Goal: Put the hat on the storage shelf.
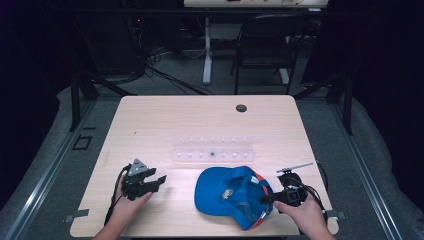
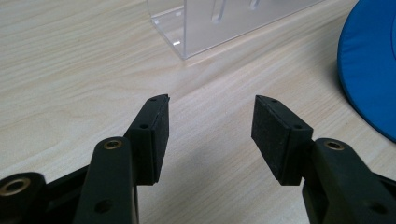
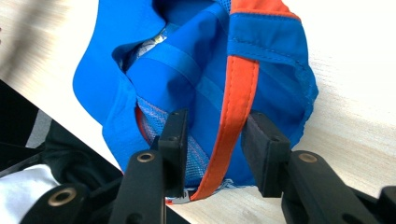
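My right tool (image 3: pixel 212 140) sits nearest the lens in the right gripper view, jaws about halfway in and straddling the rear edge of the blue fabric baseball cap with orange trim (image 3: pixel 196 79). The orange band and some blue mesh run between the pads; I can't tell if the pads actually press yet, there looks to be a sliver of gap on both sides. So: narrowing around the cap, grip not confirmed.

The cap lies upside down on the light wooden worktop (image 1: pixel 150 125), near the front edge toward my right side, brim pointing to the left tool.

My left tool (image 2: pixel 210 126) is wide, nothing between the jaws, low over bare wood, well apart from the cap brim. The clear acrylic rack (image 1: pixel 214 148) sits just behind the cap.

Risks, my judgement:
- Only a thin layer of mesh and band gets pinched, so the fabric slips out on lift. Cause: soft cloth, shallow bite.
- Pads close beside the orange band instead of on it and catch only loose mesh; the cap then dangles and twists.
- Cap is close to the front edge, so a drag could pull it off the worktop.
- Lifting forward may knock the brim into the acrylic rack.
- One-handed hold lets the crown collapse; the left tool is too far off to help.
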The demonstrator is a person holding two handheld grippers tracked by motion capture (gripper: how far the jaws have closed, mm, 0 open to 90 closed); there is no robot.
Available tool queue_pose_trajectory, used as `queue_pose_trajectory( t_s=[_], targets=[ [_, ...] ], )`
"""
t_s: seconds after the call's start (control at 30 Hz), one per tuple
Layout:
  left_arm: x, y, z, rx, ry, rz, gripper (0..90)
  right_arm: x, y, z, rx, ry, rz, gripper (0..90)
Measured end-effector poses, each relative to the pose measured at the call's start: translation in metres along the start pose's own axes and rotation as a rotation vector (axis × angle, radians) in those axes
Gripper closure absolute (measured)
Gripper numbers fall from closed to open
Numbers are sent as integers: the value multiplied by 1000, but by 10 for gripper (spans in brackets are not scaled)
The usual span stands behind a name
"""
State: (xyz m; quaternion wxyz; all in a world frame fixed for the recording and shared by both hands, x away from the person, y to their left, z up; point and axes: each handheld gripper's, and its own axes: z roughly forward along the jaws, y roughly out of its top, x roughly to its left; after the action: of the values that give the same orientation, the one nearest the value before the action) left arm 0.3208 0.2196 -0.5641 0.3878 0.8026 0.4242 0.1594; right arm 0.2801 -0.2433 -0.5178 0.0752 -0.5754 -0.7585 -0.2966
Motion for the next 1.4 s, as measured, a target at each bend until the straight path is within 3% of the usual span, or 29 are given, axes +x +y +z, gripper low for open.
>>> queue_pose_trajectory(
  t_s=[0.43, 0.53, 0.63, 1.1, 1.37, 1.4],
  targets=[
    [0, 0, 0, 0, 2, 3, 470, 4, 5, -5, 5, 40, 13, 709],
    [0, 0, 0, 0, 2, 3, 470, 6, 6, -5, 1, 50, 52, 738],
    [0, 0, 0, 1, 2, 3, 470, 5, 7, -5, 18, 54, 32, 744],
    [0, 0, -1, 1, 2, 3, 470, 5, 15, -11, 42, 27, 75, 776],
    [1, 0, -1, 1, 1, 2, 470, 10, 29, -18, 32, -21, 100, 778],
    [1, 0, -1, 0, 1, 2, 471, 10, 31, -20, 51, -26, 90, 778]
  ],
)
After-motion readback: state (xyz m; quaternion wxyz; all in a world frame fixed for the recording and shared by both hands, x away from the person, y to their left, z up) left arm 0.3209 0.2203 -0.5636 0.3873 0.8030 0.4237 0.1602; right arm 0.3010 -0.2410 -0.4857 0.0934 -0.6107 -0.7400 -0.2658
